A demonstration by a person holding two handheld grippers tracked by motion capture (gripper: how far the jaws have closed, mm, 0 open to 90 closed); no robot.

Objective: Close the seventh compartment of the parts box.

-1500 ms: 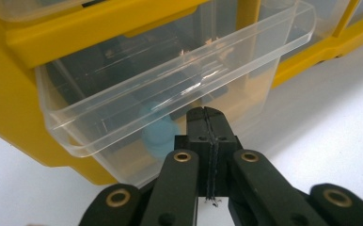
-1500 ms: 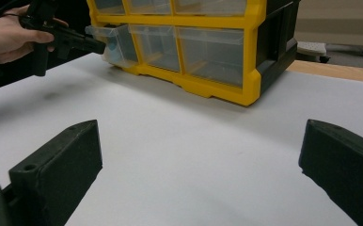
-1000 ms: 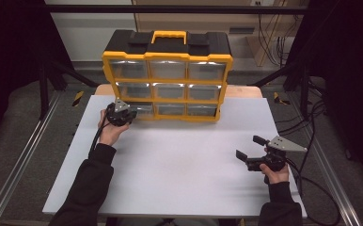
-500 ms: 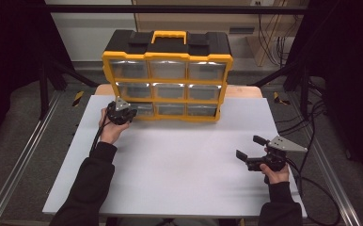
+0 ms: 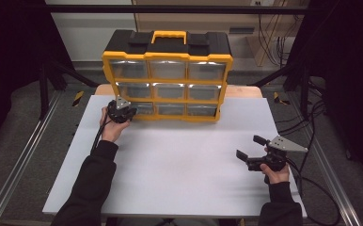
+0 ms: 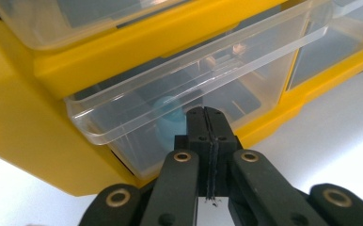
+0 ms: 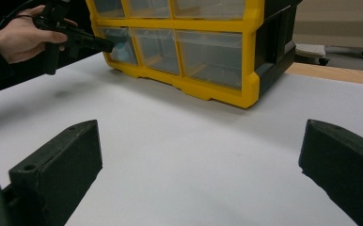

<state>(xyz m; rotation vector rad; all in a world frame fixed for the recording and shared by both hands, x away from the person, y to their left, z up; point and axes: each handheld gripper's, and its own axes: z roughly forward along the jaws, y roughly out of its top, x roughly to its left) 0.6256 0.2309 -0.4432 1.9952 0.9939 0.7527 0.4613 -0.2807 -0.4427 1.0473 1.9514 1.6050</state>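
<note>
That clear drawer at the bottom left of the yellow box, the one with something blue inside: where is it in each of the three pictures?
High view: the bottom-left drawer sits just right of the left gripper.
Left gripper view: it spans the middle, slightly pulled out, right at the shut jaw tips.
Right gripper view: upper left, beside the far gripper's tip.
Shared landmark: the yellow organizer frame.
</note>
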